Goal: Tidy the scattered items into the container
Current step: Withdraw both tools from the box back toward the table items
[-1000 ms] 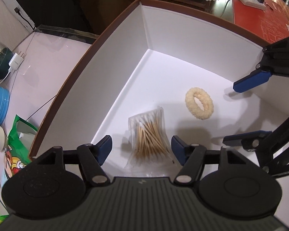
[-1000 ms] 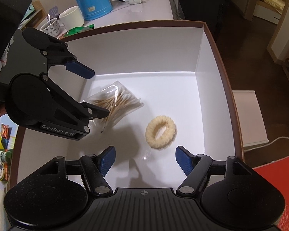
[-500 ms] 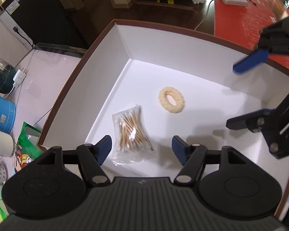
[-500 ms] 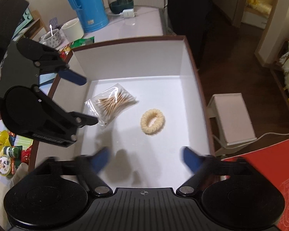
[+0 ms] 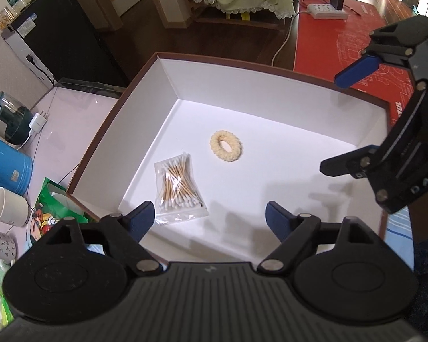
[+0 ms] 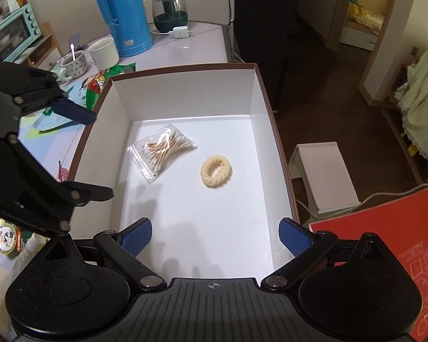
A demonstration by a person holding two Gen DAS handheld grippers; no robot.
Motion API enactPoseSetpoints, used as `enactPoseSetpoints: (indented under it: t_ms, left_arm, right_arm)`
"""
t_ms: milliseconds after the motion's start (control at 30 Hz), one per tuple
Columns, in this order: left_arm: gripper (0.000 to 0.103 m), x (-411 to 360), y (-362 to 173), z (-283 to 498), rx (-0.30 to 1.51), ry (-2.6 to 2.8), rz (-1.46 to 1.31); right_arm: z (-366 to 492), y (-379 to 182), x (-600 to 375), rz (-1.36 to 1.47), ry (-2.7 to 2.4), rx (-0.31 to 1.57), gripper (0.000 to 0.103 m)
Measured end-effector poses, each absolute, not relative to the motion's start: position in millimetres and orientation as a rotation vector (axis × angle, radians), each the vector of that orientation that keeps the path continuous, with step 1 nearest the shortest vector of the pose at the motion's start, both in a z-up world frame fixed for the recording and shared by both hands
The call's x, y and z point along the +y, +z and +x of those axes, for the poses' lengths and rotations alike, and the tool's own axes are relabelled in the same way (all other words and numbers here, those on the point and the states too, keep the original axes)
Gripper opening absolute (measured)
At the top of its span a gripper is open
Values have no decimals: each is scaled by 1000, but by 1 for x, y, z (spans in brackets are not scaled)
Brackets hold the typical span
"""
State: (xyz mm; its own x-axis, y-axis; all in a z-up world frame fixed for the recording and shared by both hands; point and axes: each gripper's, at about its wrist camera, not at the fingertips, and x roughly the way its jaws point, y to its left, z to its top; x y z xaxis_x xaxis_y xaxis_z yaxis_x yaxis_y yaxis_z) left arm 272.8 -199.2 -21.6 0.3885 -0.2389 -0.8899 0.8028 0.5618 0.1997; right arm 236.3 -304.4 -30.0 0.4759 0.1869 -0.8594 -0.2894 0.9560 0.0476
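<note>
White box with a brown rim (image 6: 274,131) sits at the table edge. Inside on its floor: a clear bag of cotton swabs (image 6: 161,149) toward the table side, and a cream knitted hair tie (image 6: 216,171) just beside it, the two apart, not touching. Both lie flat where the task wants them. Left gripper (image 5: 207,216) hangs above the box's near end, jaws spread wide, nothing between them; its left fingertip overlaps the bag's corner in view, contact not discernible. Right gripper (image 6: 215,235) likewise above the box, jaws released and empty. Judgement: the box holds two tidied items, both tools free. Table clutter beside the box, namely a blue thermos (image 6: 122,14), a white cup (image 6: 104,52) and a green packet (image 6: 111,75), could be leftover work or merely furniture; cannot settle which. Either the tidying is complete or another loose piece remains out of view.
</note>
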Motion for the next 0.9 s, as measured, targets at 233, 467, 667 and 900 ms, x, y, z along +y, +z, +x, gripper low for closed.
enactPoseSetpoints:
  t_ms: [233, 467, 667, 900]
  left_arm:
    - [85, -190, -13, 254, 926, -749, 698]
    - [86, -181, -4, 234, 904, -763, 696]
    - [86, -172, 3, 219, 883, -777, 698]
    - [87, -161, 8, 201, 861, -804, 712]
  right_arm:
    - [215, -25, -303, -97, 259, 1026, 98]
    - [195, -16, -301, -78, 213, 1002, 98]
    - [178, -8, -296, -69, 173, 983, 98]
    - [157, 1, -288, -57, 146, 958, 98]
